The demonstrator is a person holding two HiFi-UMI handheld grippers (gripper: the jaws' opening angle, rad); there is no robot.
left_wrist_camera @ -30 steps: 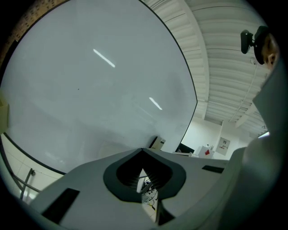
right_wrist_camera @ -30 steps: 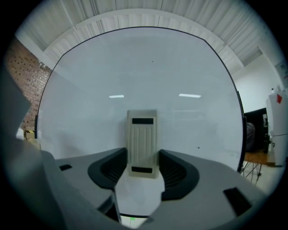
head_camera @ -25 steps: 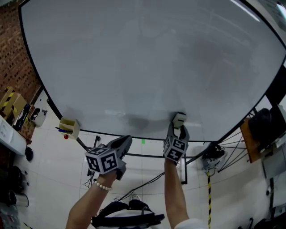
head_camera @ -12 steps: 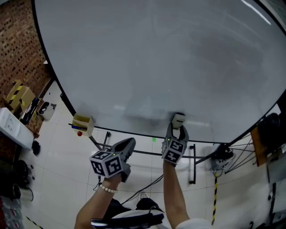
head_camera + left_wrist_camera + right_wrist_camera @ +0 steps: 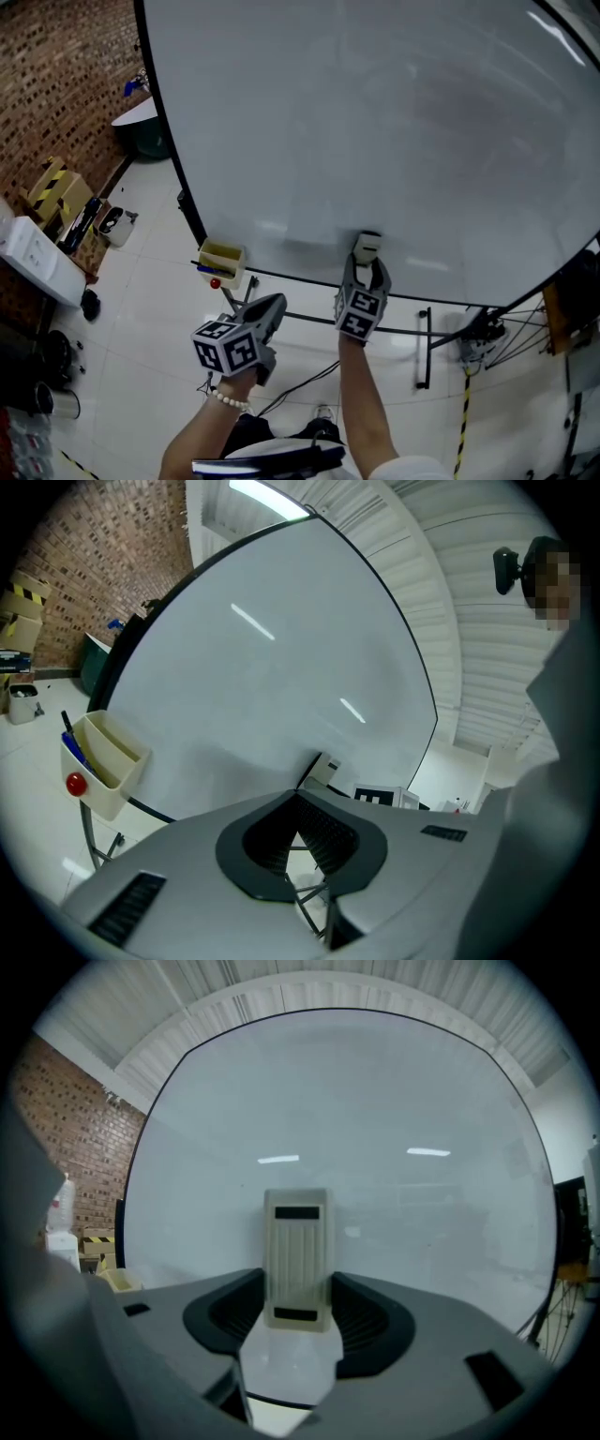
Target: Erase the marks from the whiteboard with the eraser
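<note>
The large whiteboard (image 5: 375, 122) fills the head view and shows only faint grey smears and light reflections. A cream eraser (image 5: 367, 247) lies flat against its lower part, just above the black bottom edge. My right gripper (image 5: 367, 264) is shut on the eraser. In the right gripper view the eraser (image 5: 298, 1255) stands upright between the dark jaws of the right gripper (image 5: 298, 1309), against the whiteboard (image 5: 375, 1129). My left gripper (image 5: 267, 311) hangs below the board, off its surface. In its own view the left gripper (image 5: 300, 803) is shut with nothing in it.
A cream pen tray (image 5: 222, 262) with markers and a red knob hangs at the board's lower left corner, also seen as the tray (image 5: 103, 761). The board's stand bars (image 5: 422, 347) and cables cross the white floor below. A brick wall (image 5: 56, 84) and boxes stand at left.
The head view has swung left, so more brick wall and floor show. The eraser stays pressed at the board's lower edge, and both grippers keep their grip states.
</note>
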